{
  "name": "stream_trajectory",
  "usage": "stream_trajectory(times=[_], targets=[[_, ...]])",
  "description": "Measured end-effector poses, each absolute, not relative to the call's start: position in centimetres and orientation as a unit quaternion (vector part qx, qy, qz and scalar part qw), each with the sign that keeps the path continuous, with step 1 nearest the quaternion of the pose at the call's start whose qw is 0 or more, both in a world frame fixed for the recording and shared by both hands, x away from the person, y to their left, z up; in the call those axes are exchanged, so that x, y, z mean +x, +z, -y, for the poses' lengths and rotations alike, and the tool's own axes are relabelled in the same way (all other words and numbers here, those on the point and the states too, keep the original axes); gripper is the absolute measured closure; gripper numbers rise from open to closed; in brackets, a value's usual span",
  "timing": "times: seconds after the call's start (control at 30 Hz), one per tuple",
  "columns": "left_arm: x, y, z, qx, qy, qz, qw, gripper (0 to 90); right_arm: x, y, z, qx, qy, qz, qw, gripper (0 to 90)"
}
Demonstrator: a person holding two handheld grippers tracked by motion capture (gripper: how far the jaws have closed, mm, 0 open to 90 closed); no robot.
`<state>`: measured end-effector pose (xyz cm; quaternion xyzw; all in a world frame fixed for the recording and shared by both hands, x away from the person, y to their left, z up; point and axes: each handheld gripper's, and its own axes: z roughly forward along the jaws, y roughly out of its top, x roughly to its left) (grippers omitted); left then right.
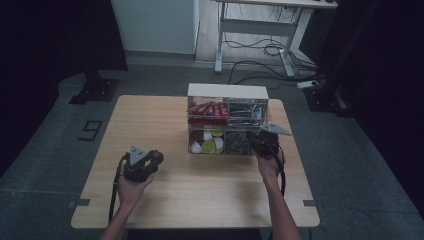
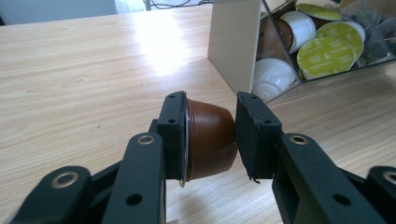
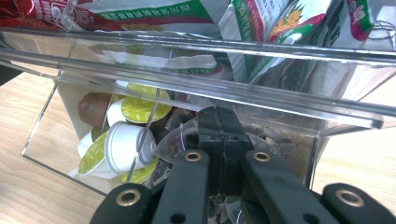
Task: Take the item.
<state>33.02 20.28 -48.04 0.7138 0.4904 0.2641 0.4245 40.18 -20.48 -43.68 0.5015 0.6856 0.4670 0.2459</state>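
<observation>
Holding one brown coffee capsule [image 2: 210, 142] in our left gripper [image 2: 211, 140], jaws clamped lid-to-base, above the wooden table [image 2: 84, 88] left of the clear organizer [image 1: 227, 120]. Light, rigid, slick shell with a delicate foil lid; we grip the flat ends. Right gripper [image 3: 219, 135], jaws shut, sits inside the organizer's lower right compartment. Packet lettering unreadable.

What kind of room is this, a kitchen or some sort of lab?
Probably a lab or recording studio rather than a kitchen: a lone wooden table stands among black curtains, loose cables trail over the grey floor, and a height-adjustable desk stands behind.
</observation>
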Motion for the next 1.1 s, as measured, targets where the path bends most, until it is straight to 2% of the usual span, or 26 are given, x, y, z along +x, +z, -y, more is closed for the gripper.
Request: stream_trajectory(times=[1.1], targets=[[31.9, -51.1, -23.3, 0.724, 0.239, -0.522, 0.382, 65.0, 40.2, -43.8, 20.5, 0.503, 0.469, -0.683, 0.245, 89.2]])
